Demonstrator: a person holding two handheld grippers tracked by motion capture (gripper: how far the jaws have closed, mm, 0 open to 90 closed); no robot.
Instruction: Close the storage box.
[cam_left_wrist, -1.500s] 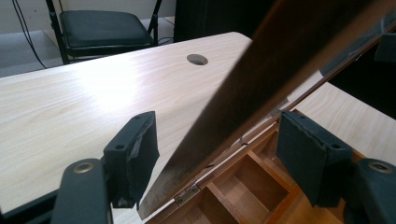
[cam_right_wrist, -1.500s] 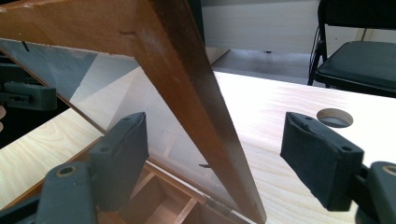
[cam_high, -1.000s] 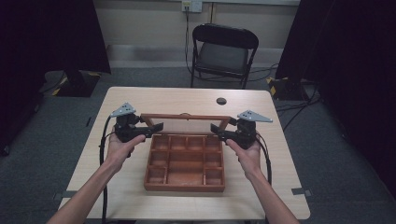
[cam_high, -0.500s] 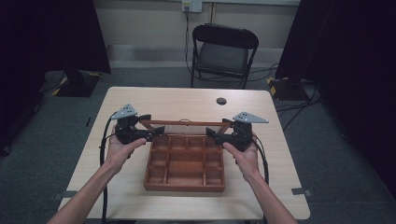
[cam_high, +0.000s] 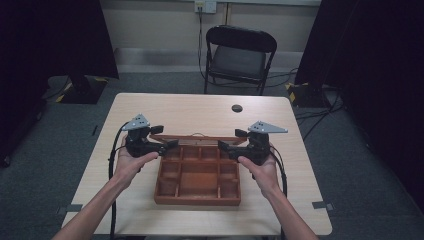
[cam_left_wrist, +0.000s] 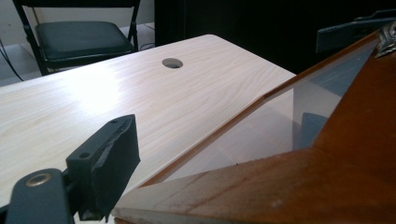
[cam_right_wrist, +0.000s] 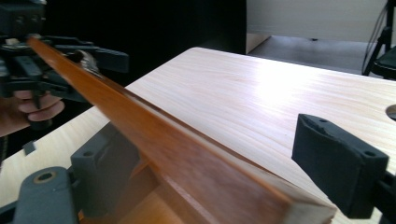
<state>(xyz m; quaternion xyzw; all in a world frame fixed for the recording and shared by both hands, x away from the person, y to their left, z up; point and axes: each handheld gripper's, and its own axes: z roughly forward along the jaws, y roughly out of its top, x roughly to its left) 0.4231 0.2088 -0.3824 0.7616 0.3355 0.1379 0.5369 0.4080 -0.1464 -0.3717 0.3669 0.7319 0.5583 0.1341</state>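
Note:
A brown wooden compartment box (cam_high: 197, 200) sits mid-table, its hinged lid (cam_high: 195, 138) with a clear pane raised at the far side. My left gripper (cam_high: 169, 145) is at the lid's left corner, my right gripper (cam_high: 226, 146) at its right corner. In the left gripper view one pad (cam_left_wrist: 112, 163) stands just off the lid frame (cam_left_wrist: 355, 140), and the other jaw is hidden behind it. The left jaws have just been opening around the lid. In the right gripper view the lid edge (cam_right_wrist: 140, 121) runs between the jaws of my right gripper (cam_right_wrist: 222, 168). They have widened slightly, with a clear gap at the right pad (cam_right_wrist: 336, 168).
The pale wooden table (cam_high: 150, 110) has a round cable hole (cam_high: 237, 108) at the far middle. A black folding chair (cam_high: 240, 55) stands behind the table. Dark curtains hang at both sides. Cables trail from both grippers along the person's forearms.
The lid's upper edge has sunk lower toward the box. Both grippers have come down and nearer the person with it. The left jaws have spread apart.

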